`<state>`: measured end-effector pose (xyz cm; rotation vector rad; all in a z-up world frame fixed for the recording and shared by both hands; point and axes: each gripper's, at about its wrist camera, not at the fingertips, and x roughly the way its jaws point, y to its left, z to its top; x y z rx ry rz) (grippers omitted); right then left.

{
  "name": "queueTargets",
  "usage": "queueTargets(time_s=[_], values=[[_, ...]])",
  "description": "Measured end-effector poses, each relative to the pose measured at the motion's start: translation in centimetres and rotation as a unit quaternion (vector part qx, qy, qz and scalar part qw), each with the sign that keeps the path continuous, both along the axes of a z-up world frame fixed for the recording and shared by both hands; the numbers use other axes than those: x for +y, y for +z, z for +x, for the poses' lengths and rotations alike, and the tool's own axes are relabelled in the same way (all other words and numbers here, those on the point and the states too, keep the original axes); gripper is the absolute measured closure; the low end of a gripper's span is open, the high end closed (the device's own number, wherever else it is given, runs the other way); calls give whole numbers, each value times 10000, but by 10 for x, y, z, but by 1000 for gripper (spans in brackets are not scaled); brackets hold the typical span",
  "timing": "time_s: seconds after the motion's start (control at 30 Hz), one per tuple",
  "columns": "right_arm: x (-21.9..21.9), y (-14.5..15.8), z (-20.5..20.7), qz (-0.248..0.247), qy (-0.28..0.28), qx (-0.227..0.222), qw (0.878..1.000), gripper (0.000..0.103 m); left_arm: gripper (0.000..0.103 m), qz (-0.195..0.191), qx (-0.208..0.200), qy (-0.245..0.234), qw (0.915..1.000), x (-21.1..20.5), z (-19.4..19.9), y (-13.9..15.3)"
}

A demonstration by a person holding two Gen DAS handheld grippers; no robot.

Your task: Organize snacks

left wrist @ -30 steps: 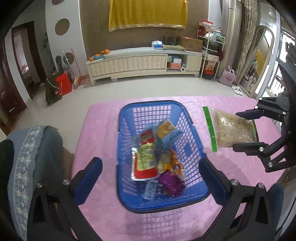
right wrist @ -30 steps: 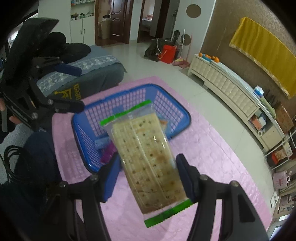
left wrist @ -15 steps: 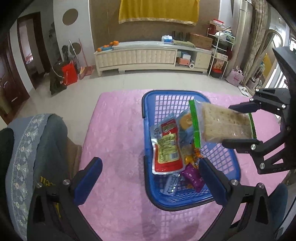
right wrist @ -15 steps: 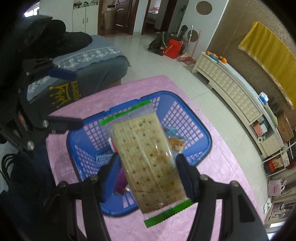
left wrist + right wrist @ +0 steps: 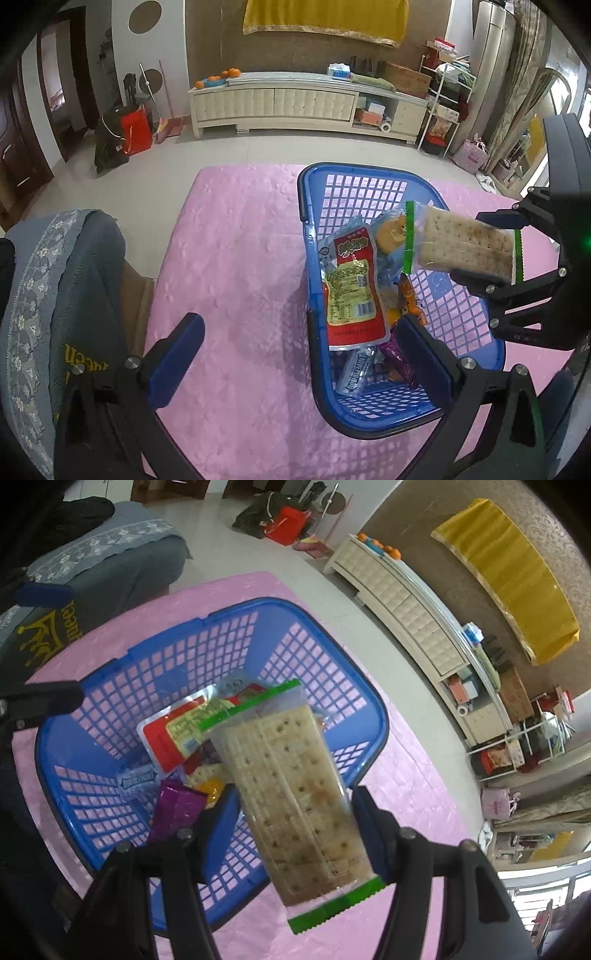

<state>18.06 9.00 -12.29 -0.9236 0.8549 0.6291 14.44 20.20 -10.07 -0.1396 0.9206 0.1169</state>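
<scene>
Left wrist cam, L→R: left gripper [image 5: 301, 345] open, empty, over the pink cloth [image 5: 236, 258] at the blue basket [image 5: 314, 369] near rim. Red packet [image 5: 352, 291] plus other snacks already in. Right gripper [image 5: 295, 829] clamped on cracker pack [image 5: 295, 794], hanging above the basket interior. Step: drop-in. Next, prob lower past the rim, then release; pack is long, could catch the far wall.
</scene>
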Motion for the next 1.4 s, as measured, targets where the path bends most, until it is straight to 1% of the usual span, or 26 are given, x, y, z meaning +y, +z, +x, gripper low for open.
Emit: queueTargets(time_s=[0.03, 0.07, 0.1, 0.13, 0.17, 0.2, 0.33, 0.4, 0.6, 0.83, 1.0, 1.13, 1.17, 1.27, 1.33, 1.4], values=[[1, 0, 0, -73, -31, -15, 10000, 35, 0, 10, -2, -19, 10000, -1, 0, -1], [1, 0, 0, -143, -35, -80, 9999, 30, 0, 35, -1, -29, 10000, -2, 0, -2], [1, 0, -1, -209, -59, -196, 9996, 21, 0, 57, 5, -31, 10000, -3, 0, -2], [3, -1, -3, -235, -88, -262, 9993, 16, 0, 70, 11, -36, 10000, -4, -1, -2], [1, 2, -5, -176, -86, -272, 9994, 11, 0, 63, 20, -51, 10000, -6, -1, -2], [0, 4, -6, -114, -90, -241, 9996, 9, 0, 49, 27, -80, 10000, -8, -2, -2], [-8, 11, -7, 0, -196, -130, 9997, 9, 0, 139, 14, -124, 9998, -14, -6, 1], [-11, 12, -9, 28, -247, -122, 9996, 9, 0, 104, -20, -148, 9998, -16, -9, 5], [-31, 26, -19, 354, -411, -22, 9985, 9, 0, 154, -135, -229, 9995, -32, -19, 15], [-61, 44, -39, 832, -553, 40, 9950, 9, 0, -42, -345, -394, 9986, -59, -38, 29], [-84, 57, -55, 1102, -638, 58, 9918, 9, 0, -21, -512, -396, 9979, -79, -53, 42], [-107, 75, -74, 1548, -682, -87, 9856, 8, 0, -55, -789, -424, 9960, -93, -73, 57], [-113, 80, -79, 1672, -671, -117, 9836, 7, 0, -25, -921, -403, 9949, -98, -81, 63], [-133, 96, -96, 2071, -768, -319, 9748, 0, 0, -25, -1200, -339, 9922, -108, -100, 74], [-148, 106, -108, 2366, -845, -436, 9669, 0, 0, -82, -1328, -293, 9907, -114, -110, 80], [-164, 114, -122, 2666, -952, -542, 9576, 0, 0, -6, -1500, -265, 9883, -125, -124, 86]])
